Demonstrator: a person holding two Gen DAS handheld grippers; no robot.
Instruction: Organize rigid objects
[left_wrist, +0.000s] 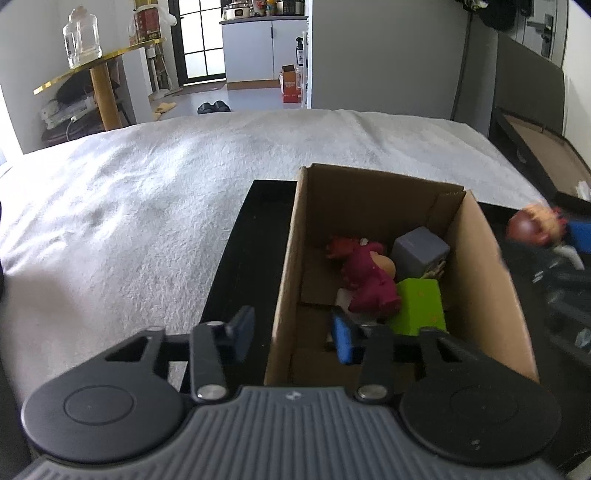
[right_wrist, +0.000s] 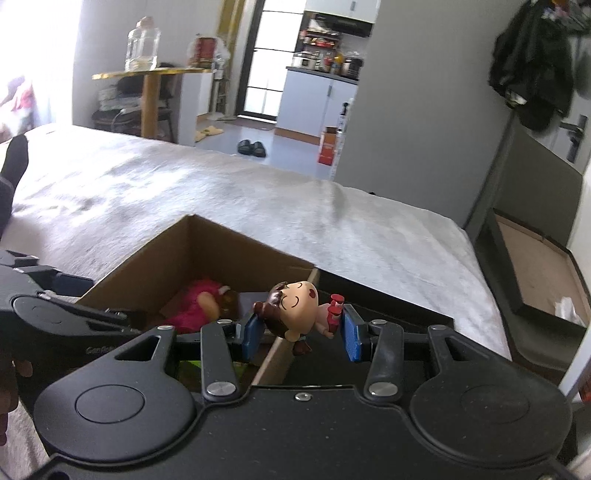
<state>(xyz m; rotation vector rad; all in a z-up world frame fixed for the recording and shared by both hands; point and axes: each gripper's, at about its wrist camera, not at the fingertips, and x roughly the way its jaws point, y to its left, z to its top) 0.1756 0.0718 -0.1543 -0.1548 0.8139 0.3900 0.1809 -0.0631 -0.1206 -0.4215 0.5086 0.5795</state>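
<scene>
right gripper (right_wrist: 301, 328) fingers clamp doll figurine (right_wrist: 295, 306), lower centre, over cardboard box (right_wrist: 207, 240) right wall, poised for drop among toys. left gripper (left_wrist: 295, 332) fingers wide, empty, straddling box wall.

Matte black housings on left gripper (left_wrist: 293, 334) and right gripper (right_wrist: 301, 332), round caps, silver screws (two each), blue pads (right_wrist: 352, 338), ribbed grey plate.
</scene>
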